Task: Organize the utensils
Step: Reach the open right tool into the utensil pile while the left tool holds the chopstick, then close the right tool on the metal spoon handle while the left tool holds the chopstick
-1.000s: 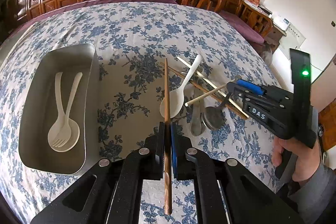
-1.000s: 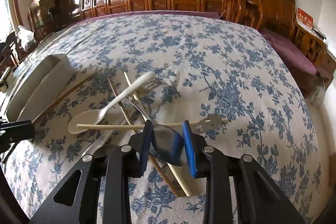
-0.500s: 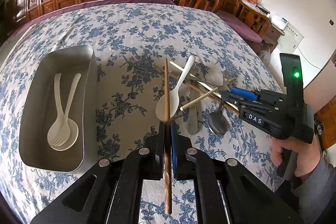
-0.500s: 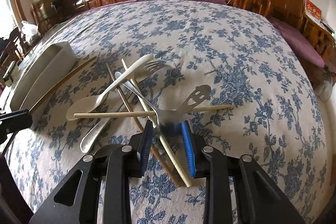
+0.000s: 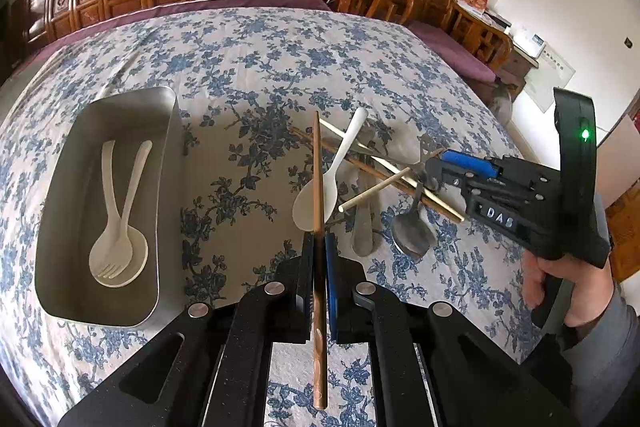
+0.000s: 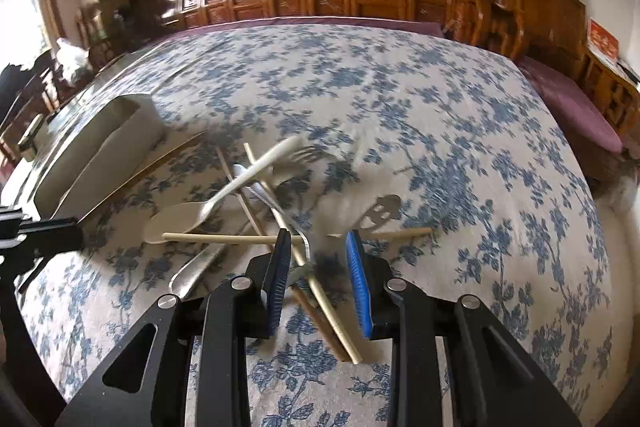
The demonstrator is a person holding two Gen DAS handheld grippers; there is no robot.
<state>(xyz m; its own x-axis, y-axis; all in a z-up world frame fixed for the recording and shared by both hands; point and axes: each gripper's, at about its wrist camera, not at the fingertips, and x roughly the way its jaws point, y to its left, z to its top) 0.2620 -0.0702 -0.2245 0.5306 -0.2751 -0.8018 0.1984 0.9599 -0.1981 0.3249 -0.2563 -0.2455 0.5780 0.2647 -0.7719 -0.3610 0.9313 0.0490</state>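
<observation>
The left gripper (image 5: 319, 247) is shut tight on a brown chopstick (image 5: 317, 167). The stick sits between the two fingers. It pokes out far past the tips and also sticks back toward the camera.

To the left of these fingers is a grey tray (image 5: 72, 187) on the flowery cloth (image 5: 260, 67). A fork (image 5: 109, 195) and a spoon (image 5: 134, 187) lie inside it, side by side and touching.

Just past the tips and a bit to the right is a pile of things. A long white spoon (image 5: 340, 163) lies on top of it, with its bowl right by the chopstick. Pale sticks (image 5: 374, 189) cross under it.

The right gripper (image 6: 320, 247) is over this pile, held by a hand (image 5: 560, 287). Its fingers stand partly apart, and the cloth shows between them. A metal spoon (image 5: 414, 235) is right at the tips. Its thin handle (image 6: 272, 203) runs up to the left finger. This view is blurry, so I cannot tell if the fingers are squeezing the spoon or only touching it. A flat tool with a face cut in it (image 6: 382, 211) lies just past the right finger.
</observation>
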